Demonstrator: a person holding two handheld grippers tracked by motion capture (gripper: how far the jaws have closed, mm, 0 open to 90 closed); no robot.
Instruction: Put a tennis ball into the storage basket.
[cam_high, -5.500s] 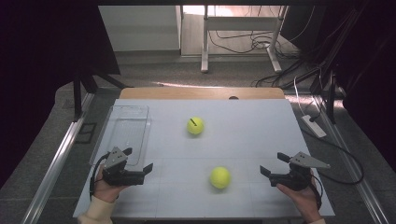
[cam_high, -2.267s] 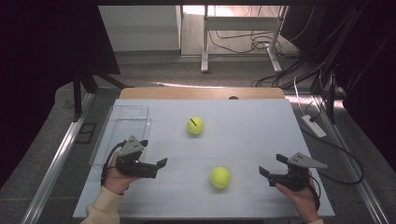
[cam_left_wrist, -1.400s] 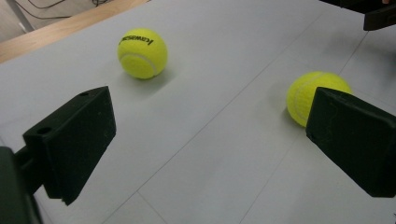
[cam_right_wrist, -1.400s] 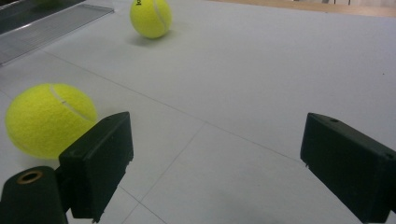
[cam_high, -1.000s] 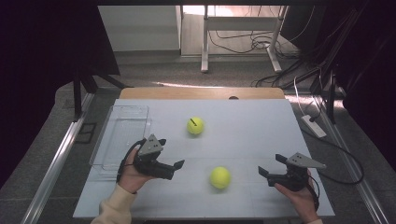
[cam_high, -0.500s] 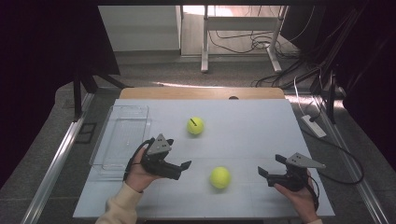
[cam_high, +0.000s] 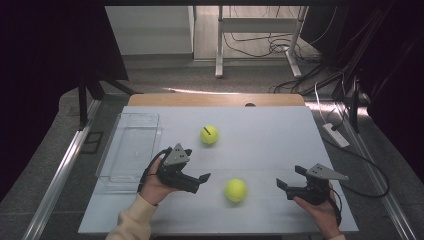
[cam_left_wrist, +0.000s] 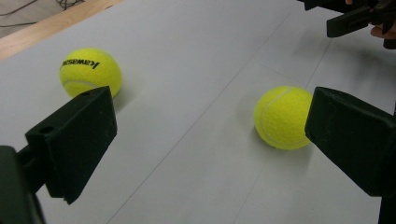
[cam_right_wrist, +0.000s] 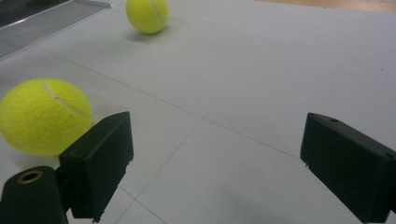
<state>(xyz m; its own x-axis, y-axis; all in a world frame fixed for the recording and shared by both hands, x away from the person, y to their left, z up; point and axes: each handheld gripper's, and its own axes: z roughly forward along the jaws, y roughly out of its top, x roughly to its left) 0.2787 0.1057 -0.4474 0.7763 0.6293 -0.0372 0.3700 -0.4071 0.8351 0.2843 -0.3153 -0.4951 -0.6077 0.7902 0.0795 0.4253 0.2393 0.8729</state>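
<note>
Two yellow tennis balls lie on the white table (cam_high: 270, 135). The far ball (cam_high: 209, 134) (cam_left_wrist: 90, 72) (cam_right_wrist: 147, 15) carries black lettering. The near ball (cam_high: 235, 190) (cam_left_wrist: 281, 116) (cam_right_wrist: 44, 115) rests between the two hands. My left gripper (cam_high: 198, 180) (cam_left_wrist: 212, 140) is open, held a little left of the near ball and pointing at it, with nothing between its jaws. Its right jaw lines up just beside that ball in the left gripper view. My right gripper (cam_high: 289, 177) (cam_right_wrist: 224, 168) is open and empty, right of the near ball, jaws pointing left.
A clear plastic tray (cam_high: 131, 142) (cam_right_wrist: 46, 23) stands along the table's left side, just behind the left hand. A wooden strip (cam_high: 215, 100) borders the far edge. The right gripper (cam_left_wrist: 355, 18) appears at the top right of the left gripper view.
The left gripper has moved right and slightly forward, from beside the tray's near end to close by the near ball. The right gripper and both balls have stayed put.
</note>
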